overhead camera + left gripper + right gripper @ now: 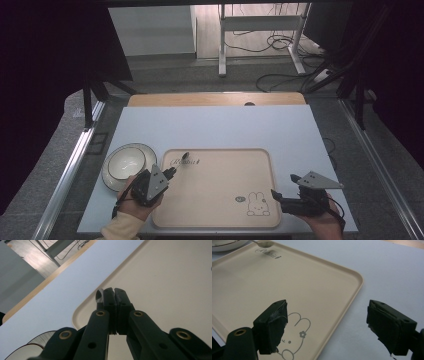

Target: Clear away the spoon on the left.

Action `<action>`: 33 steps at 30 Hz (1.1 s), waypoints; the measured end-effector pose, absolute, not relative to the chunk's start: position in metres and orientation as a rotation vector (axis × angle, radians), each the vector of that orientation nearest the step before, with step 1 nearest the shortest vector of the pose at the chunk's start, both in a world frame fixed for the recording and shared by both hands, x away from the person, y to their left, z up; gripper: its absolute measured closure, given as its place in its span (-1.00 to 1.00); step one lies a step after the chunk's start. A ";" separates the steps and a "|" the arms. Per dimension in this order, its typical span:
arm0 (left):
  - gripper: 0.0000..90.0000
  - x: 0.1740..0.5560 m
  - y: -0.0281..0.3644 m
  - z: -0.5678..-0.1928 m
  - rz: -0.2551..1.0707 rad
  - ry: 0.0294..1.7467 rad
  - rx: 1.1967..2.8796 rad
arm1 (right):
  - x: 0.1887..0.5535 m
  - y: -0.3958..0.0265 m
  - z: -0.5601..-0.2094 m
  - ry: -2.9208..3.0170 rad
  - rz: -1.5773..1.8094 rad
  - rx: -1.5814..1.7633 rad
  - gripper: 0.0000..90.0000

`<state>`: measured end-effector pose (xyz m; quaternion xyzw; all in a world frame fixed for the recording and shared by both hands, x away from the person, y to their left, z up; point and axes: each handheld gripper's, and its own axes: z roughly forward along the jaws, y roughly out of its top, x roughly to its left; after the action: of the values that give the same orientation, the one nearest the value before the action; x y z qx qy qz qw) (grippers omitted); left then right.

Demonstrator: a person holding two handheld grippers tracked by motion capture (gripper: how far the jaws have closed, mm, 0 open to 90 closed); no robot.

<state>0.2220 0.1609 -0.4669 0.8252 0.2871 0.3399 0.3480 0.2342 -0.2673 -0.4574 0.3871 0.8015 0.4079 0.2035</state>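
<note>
Spoon (181, 160) in left hand-held gripper (171, 172), over tray (220, 220); bowl (128, 162) beside.

The tray (220, 200) reads "Rabbit" (beside a drawn bunny).

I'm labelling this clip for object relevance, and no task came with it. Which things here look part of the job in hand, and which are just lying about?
Likely in the job:
- spoon, clamped in the left tool
- tray, under the spoon's bowl
- bowl, beside the tray
- right tool, open at the tray's near right corner

Just about:
- cables on the floor
- white stand beyond the table
</note>
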 end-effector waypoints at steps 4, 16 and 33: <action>0.99 0.221 0.158 -0.471 0.888 0.738 2.159 | 0.234 -0.267 -0.458 2.239 1.138 1.078 -0.62; 0.99 0.217 0.154 -0.476 0.919 0.709 2.201 | 0.234 -0.268 -0.460 2.244 1.129 1.082 -0.62; 0.77 0.202 0.148 -0.484 0.870 0.724 2.298 | 0.233 -0.267 -0.462 2.254 1.122 1.079 -0.62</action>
<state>0.2020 0.1483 -0.4839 0.8596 0.2710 0.3254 0.2859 0.2326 -0.2670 -0.4617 0.3860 0.8062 0.4014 0.1997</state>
